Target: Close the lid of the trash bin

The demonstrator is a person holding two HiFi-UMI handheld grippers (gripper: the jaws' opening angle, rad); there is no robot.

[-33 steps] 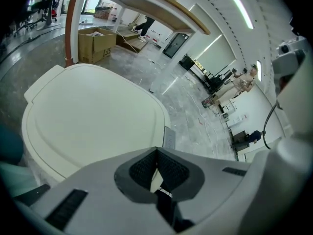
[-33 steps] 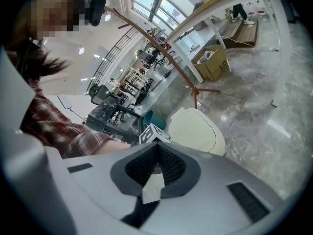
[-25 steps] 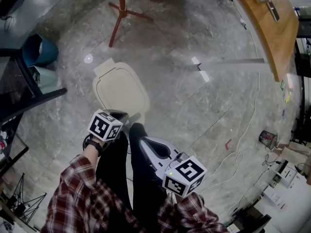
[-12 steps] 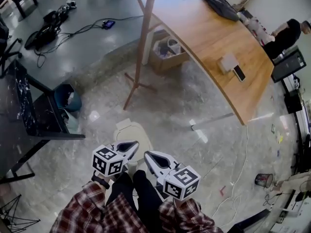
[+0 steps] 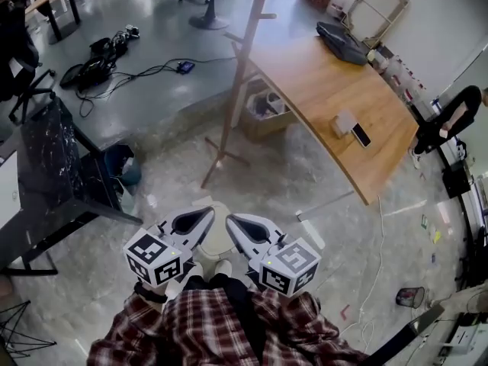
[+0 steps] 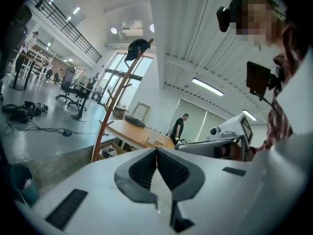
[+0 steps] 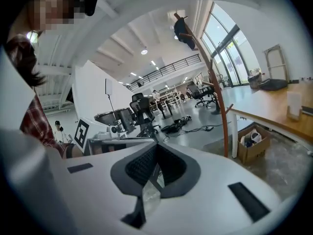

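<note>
Now left gripper (image 5: 207,215), right gripper (image 5: 232,221) — jaws clenched, empty; trash bin lid (image 5: 217,239) down, long axis fore-aft.

No words, numbers or brand names can be read in any view. The only printed marks are black-and-white square patterns on the marker cube (image 5: 156,259) of the left gripper (image 5: 207,215) and on the marker cube (image 5: 290,265) of the right gripper (image 5: 231,221). They are coded squares, not letters. One such square also shows at the left edge of the right gripper view. The small items near the right edge of the wooden desk (image 5: 328,75) may carry print, but they are too small to tell.
</note>
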